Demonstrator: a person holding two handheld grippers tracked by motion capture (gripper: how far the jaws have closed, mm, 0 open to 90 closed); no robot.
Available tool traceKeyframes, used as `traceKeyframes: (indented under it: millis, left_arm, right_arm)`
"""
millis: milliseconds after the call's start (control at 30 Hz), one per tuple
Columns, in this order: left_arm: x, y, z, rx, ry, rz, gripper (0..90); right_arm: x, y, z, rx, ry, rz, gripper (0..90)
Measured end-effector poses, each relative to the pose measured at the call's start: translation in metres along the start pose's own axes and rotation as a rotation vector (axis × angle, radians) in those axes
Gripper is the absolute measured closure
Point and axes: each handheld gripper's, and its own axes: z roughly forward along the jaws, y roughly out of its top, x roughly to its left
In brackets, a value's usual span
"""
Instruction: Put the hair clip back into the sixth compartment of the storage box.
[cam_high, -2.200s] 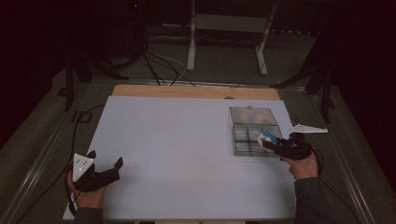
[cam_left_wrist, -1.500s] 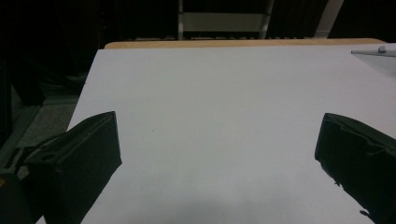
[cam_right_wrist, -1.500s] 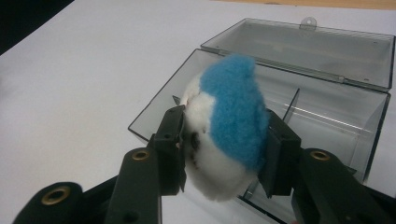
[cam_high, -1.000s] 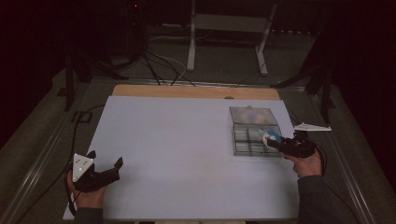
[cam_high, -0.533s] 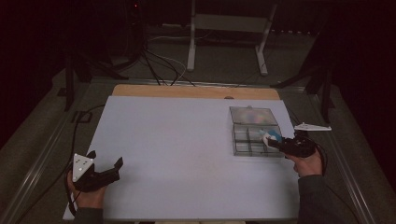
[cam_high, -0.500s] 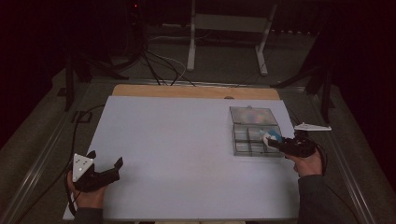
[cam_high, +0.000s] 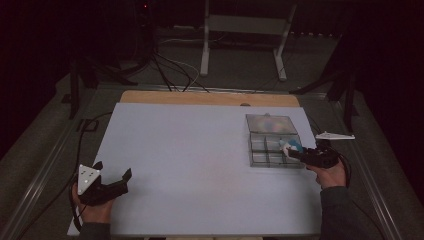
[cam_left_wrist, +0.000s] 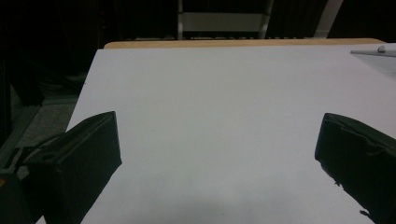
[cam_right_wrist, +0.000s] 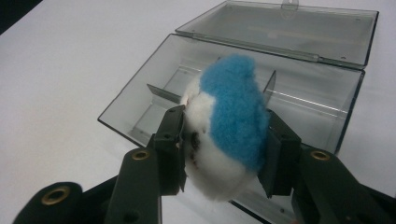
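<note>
Placement is the step I judge to be in hand: my right gripper (cam_right_wrist: 226, 144) is clamped on the blue-and-white pom-pom (cam_right_wrist: 229, 128), a jaw pressing each side of it, and I hold it over the near right part of the clear compartment box (cam_right_wrist: 140, 109). The box stands open on the white table (cam_high: 190, 150), its lid (cam_right_wrist: 285, 28) laid back flat on the far side, and the dividers split the tray into small cells. In the high view the pom-pom (cam_high: 291, 146) sits at the box's right edge, above the cells nearest my hand. Whether it touches the tray floor I cannot tell.

My next move, I think, calls for easing the soft ball down into one cell, clear of the divider walls, and then spreading the jaws so it drops free without clinging to the pads.

My left gripper (cam_high: 111, 181) rests at the near left corner of the table, jaws wide apart and holding nothing.

Compared with two seconds ago, my right hand has drawn slightly back toward me and to the right; the left has not moved.
</note>
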Motion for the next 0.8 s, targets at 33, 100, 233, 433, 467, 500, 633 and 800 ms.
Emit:
traceKeyframes:
  millis: [33, 100, 233, 433, 467, 500, 633, 800]
  left_arm:
    - [0.0, 0.0, 0.0, 0.0, 0.0, 0.0, 1.3]
    - [0.0, 0.0, 0.0, 0.0, 0.0, 0.0, 1.3]
    - [0.0, 0.0, 0.0, -0.001, 0.0, -0.001, 1.3]
    - [0.0, 0.0, 0.0, 0.0, 0.001, 0.0, 1.3]
    - [0.0, 0.0, 0.0, -0.001, 0.0, -0.001, 1.3]
    - [0.0, 0.0, 0.0, -0.001, 0.0, -0.001, 1.3]
    - [0.0, 0.0, 0.0, -0.001, 0.0, -0.001, 1.3]
    - [0.0, 0.0, 0.0, 0.0, 0.001, 0.0, 1.3]
  right_arm:
    - [-0.001, 0.0, 0.0, 0.001, 0.0, 0.001, 58.4]
    - [-0.001, -0.001, 0.0, 0.004, -0.001, 0.001, 58.5]
    - [-0.006, -0.002, 0.001, 0.018, -0.007, 0.004, 58.5]
    - [-0.009, -0.004, 0.002, 0.031, -0.007, 0.009, 58.5]
    - [-0.01, -0.004, 0.002, 0.036, -0.009, 0.011, 58.5]
    - [-0.01, -0.004, 0.002, 0.036, -0.009, 0.011, 58.5]
    - [-0.013, -0.006, 0.004, 0.046, -0.01, 0.013, 58.5]
    - [-0.015, -0.007, 0.006, 0.059, -0.011, 0.013, 58.5]
